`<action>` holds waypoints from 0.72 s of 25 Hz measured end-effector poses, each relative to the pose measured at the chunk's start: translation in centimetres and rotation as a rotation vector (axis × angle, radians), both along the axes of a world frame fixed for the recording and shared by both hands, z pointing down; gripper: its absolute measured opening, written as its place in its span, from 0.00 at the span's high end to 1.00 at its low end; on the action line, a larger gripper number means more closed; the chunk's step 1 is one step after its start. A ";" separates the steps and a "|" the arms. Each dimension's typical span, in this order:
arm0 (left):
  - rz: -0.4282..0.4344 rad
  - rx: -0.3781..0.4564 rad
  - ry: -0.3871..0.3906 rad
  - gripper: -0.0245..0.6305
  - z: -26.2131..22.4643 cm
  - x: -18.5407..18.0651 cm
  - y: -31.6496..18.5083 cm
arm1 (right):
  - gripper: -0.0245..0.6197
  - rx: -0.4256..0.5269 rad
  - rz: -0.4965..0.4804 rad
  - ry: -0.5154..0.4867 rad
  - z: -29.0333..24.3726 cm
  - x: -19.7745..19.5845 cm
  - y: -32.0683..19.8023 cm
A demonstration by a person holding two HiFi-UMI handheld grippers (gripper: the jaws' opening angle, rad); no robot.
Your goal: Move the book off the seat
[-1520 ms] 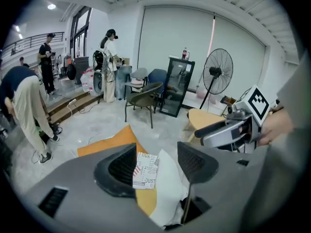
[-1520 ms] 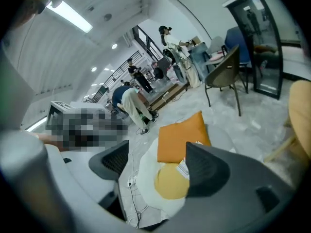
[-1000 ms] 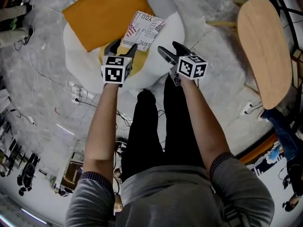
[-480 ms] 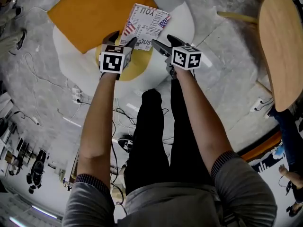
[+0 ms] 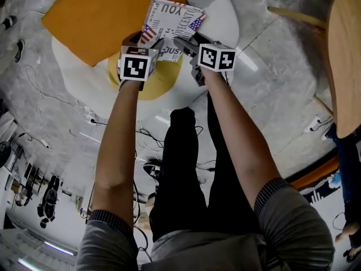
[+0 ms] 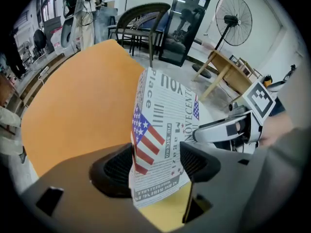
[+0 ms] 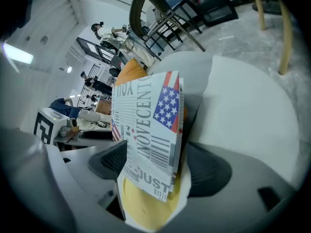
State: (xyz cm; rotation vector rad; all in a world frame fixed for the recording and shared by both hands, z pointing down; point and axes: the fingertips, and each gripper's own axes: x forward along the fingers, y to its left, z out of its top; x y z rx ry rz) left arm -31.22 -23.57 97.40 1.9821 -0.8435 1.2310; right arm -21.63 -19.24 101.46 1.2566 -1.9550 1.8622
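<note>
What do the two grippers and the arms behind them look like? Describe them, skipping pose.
The left gripper and right gripper match: grey bodies, dark ribbed jaw pads, and a white cube with black square markers on each. No cables show on them. The person wears grey sleeves pushed up, ending in darker banded cuffs.

one book (image 5: 172, 24), two hand-held grippers (image 5: 145, 42) (image 5: 190, 43), one seat (image 5: 223, 21).

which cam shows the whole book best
The head view: the book shows whole from above, lying on the seat. Both gripper views show it close but steeply foreshortened, between the jaws.
</note>
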 end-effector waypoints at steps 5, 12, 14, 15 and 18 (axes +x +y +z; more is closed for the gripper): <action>-0.016 0.033 -0.020 0.47 1.3 -0.4 -0.8 | 0.33 -0.018 -0.051 -0.032 1.3 -2.3 -0.1; -0.036 0.019 0.038 0.45 2.1 -0.1 -0.5 | 0.35 -0.008 -0.003 -0.064 2.5 -2.7 -0.3; -0.041 0.027 0.045 0.46 1.7 0.0 -0.6 | 0.37 0.009 -0.006 -0.050 2.0 -2.4 -0.4; -0.059 0.027 0.058 0.46 1.3 -0.1 -0.7 | 0.38 0.026 -0.008 -0.034 1.4 -2.2 -0.5; -0.180 0.021 0.138 0.46 -0.7 -0.3 -0.7 | 0.41 0.104 -0.008 0.033 -1.4 -1.3 -1.4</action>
